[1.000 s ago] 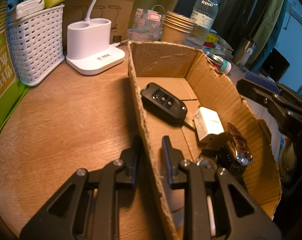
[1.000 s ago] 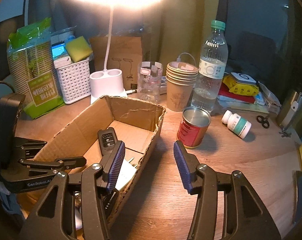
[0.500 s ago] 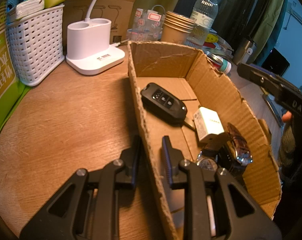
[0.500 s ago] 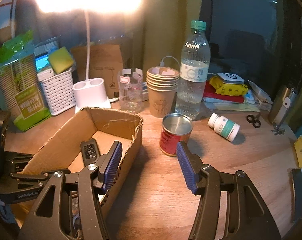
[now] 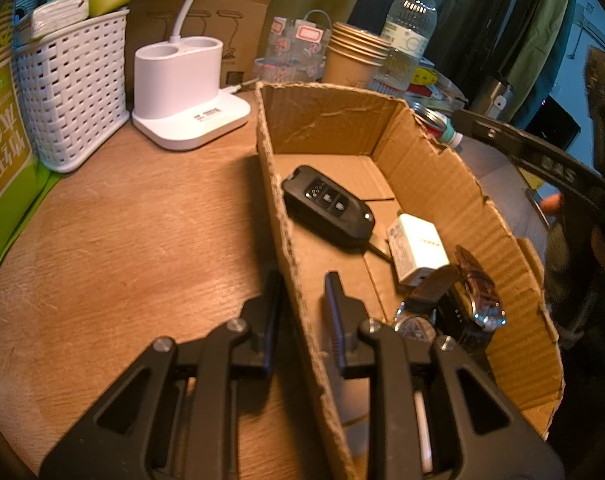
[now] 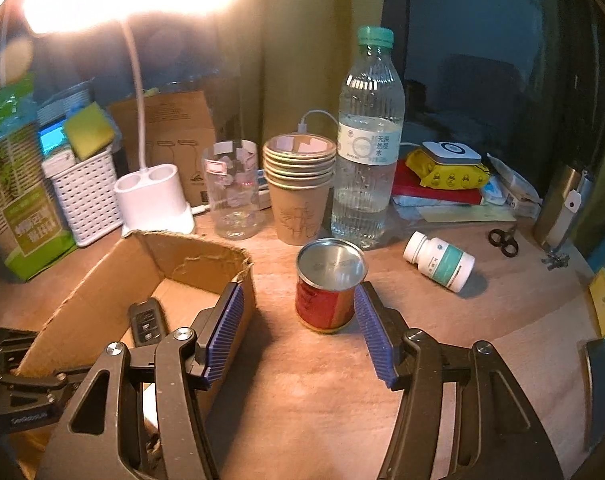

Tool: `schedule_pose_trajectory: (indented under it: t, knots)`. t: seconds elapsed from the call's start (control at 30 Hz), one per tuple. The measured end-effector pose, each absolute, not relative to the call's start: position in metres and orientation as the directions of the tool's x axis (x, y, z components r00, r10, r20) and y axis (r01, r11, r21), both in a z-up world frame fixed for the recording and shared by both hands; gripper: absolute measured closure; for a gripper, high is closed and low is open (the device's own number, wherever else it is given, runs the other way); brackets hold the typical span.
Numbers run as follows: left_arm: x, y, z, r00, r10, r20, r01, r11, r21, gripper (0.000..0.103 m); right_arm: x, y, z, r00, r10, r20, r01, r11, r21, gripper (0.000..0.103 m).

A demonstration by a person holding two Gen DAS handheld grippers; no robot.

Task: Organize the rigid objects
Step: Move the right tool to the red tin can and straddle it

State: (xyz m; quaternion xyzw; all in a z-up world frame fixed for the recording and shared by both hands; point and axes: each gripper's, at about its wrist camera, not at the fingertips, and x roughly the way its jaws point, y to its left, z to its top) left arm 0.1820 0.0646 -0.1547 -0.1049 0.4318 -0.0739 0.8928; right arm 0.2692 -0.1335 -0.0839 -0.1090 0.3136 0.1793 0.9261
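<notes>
The left hand-held gripper [image 5: 300, 292] is clamped on the near side wall of the torn, open-topped brown cardboard box [image 5: 442, 184], one finger outside the wall and one inside. By my reading it pins the box to the wooden bench [image 5: 122, 240] so the box does not slide while things go in. Beyond that gripper's inner finger, on the box floor, lie a black car key fob [image 5: 328, 206], a white plug-in charger block [image 5: 416, 246] and, closer in, a wristwatch with a dark strap [image 5: 468, 300].

The right hand-held gripper [image 6: 298, 330] stands open with nothing between its blue ribbed pads. Just ahead of it, nearer its right pad, a short red tin can with a plain silver lid [image 6: 329, 284] stands upright on the bench; it looks like the next thing to be boxed. A white pill bottle with a teal label [image 6: 438, 266] lies on its side further off to the right.

The box's ragged corner [image 6: 244, 266] sits right beside the left pad, so room on that side is tight. Behind the can, a clear water bottle [image 6: 368, 148] and a stack of brown paper cups [image 6: 298, 184] stand close, leaving little depth for overshoot. The bench to the right of the can is bare.
</notes>
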Motion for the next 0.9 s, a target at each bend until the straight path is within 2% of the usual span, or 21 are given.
schedule_pose_trajectory:
  t: [0.3, 0.9]
  knots:
    - [0.182, 0.065, -0.155, 0.616, -0.223, -0.756, 0.041, 0.967, -0.251, 0.080, 0.298, -0.138, -0.093, 0.724, 0.257, -0.640, -0.375, 0.926, -0.053, 0.042]
    - [0.182, 0.065, -0.155, 0.616, -0.223, -0.756, 0.041, 0.967, -0.252, 0.080, 0.329, -0.125, -0.110, 0.711, 0.210, -0.671, -0.371, 0.923, -0.105, 0.038]
